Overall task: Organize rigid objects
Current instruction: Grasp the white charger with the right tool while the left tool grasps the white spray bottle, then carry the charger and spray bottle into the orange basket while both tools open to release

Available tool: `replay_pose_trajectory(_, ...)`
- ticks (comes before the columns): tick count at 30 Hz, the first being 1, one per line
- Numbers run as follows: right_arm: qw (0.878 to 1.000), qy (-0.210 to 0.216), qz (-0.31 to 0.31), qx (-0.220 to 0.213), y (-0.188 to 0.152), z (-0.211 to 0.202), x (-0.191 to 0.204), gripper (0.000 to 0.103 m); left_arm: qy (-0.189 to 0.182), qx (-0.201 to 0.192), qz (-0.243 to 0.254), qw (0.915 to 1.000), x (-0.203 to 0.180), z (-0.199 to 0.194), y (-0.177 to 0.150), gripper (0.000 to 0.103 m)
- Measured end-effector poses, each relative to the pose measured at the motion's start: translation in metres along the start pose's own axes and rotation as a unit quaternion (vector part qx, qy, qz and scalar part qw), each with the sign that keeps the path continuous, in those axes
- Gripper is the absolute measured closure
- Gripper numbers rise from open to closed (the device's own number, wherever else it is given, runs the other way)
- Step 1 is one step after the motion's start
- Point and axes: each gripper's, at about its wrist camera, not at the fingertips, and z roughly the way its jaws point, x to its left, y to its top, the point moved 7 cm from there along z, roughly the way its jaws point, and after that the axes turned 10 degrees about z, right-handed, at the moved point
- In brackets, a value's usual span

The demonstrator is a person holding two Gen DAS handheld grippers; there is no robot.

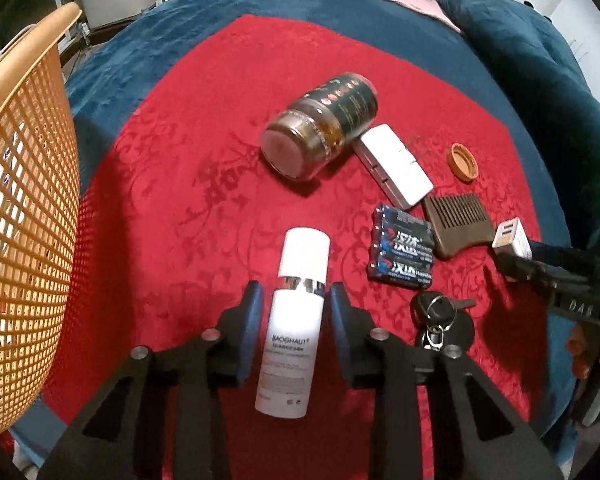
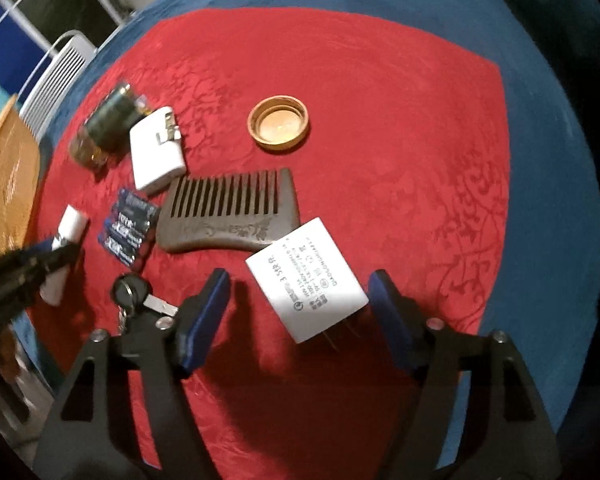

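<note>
A white bottle (image 1: 296,320) with a silver band lies lengthwise between the blue pads of my left gripper (image 1: 294,292), which is shut on its body just below the band. In the right wrist view the same bottle (image 2: 70,224) shows at the far left. A white USB charger (image 2: 306,278), label up and prongs toward the camera, sits tilted between the fingers of my right gripper (image 2: 298,280). Its right pad is at the charger's corner; red cloth shows between the left pad and the charger, so that gripper is open.
On the red cloth (image 1: 220,100) lie a jar on its side (image 1: 320,132), a white adapter (image 1: 396,164), an orange cap (image 2: 278,124), a dark comb (image 2: 232,212), a battery pack (image 1: 402,246) and keys (image 1: 436,312). An orange mesh basket (image 1: 24,200) stands at the left.
</note>
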Motion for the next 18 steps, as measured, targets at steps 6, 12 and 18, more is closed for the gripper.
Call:
replay_pose_trajectory(6,1.0,-0.007,-0.014,0.008,0.003,0.01,0.01,0.055,0.008,0.016,0.004,0.9998,0.006,0.007,0.006,0.077)
replay_pose_trajectory(12,0.999,0.042,0.014,-0.004,0.0,-0.007,0.023,0.06,0.002,0.006,0.007,1.0,-0.002,-0.009,0.002,0.078)
replay_pose_trajectory(18,0.993,0.118,0.016,-0.013,-0.001,-0.036,0.065,0.06,0.0,-0.026,0.001,0.9997,-0.011,-0.046,0.008,0.079)
